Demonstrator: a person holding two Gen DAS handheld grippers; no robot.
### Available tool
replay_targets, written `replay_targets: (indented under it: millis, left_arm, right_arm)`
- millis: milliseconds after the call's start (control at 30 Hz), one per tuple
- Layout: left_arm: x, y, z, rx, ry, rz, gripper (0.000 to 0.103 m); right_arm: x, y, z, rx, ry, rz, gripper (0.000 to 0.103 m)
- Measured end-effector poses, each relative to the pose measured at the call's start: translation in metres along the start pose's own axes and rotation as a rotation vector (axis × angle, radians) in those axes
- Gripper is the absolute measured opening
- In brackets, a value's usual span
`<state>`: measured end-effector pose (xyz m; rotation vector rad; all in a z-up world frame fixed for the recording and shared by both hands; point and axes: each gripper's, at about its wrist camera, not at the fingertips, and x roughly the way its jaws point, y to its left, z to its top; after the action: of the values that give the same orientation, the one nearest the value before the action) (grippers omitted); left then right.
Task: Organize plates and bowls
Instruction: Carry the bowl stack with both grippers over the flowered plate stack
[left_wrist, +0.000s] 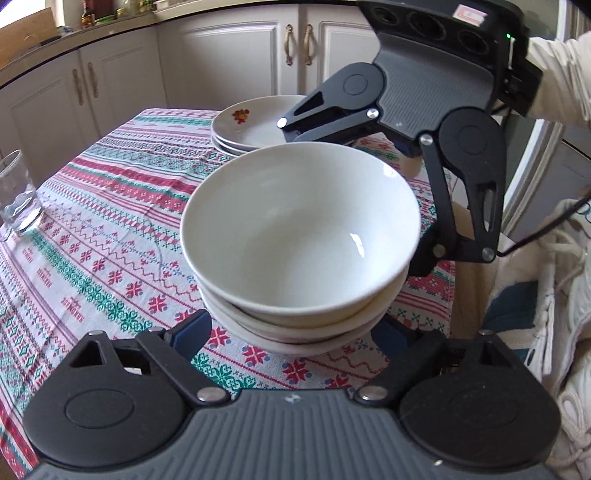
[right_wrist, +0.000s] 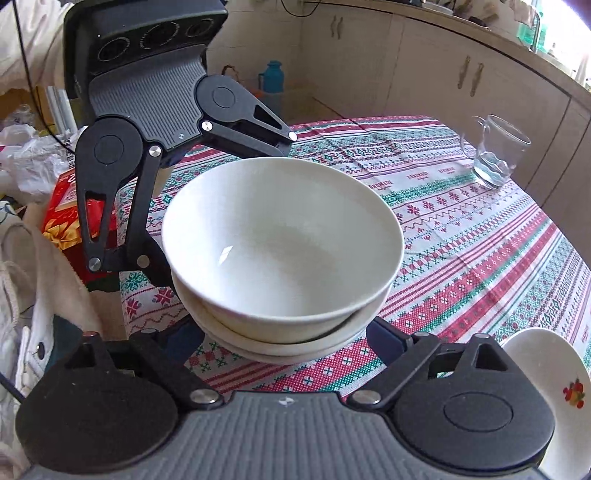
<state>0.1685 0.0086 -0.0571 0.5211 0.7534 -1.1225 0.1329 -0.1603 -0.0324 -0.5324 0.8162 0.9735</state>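
A stack of white bowls (left_wrist: 301, 236) sits on the patterned tablecloth (left_wrist: 110, 229); it also shows in the right wrist view (right_wrist: 280, 240). My left gripper (left_wrist: 291, 328) is open, its fingers spread on either side of the stack's base. My right gripper (right_wrist: 284, 336) is open on the opposite side, its fingers also flanking the base. Whether the pads touch the bowls is hidden. A stack of white plates (left_wrist: 251, 125) with a flower print stands behind the bowls; its rim shows in the right wrist view (right_wrist: 554, 398).
A clear glass mug (left_wrist: 16, 199) stands at the table's left edge; it appears in the right wrist view (right_wrist: 495, 151). Kitchen cabinets (left_wrist: 229, 55) line the wall. A red box (right_wrist: 70, 214) and cloth-covered clutter (left_wrist: 546, 302) lie beside the table.
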Motion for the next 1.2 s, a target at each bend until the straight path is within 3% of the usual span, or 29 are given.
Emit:
replay_targets:
  millis: [333, 633, 1200]
  left_arm:
    - [-0.004, 0.005, 0.004, 0.049, -0.009, -0.070, 0.091]
    - [-0.006, 0.009, 0.004, 0.073, -0.022, -0.109, 0.091]
    - [-0.004, 0.008, 0.002, 0.080, -0.028, -0.103, 0.091]
  right_arm:
    - [0.004, -0.007, 0.008, -0.058, 0.037, 0.060, 0.094]
    - [0.005, -0.015, 0.008, -0.030, 0.041, 0.111, 0.094]
    - [0.005, -0.014, 0.009, -0.010, 0.042, 0.108, 0.094]
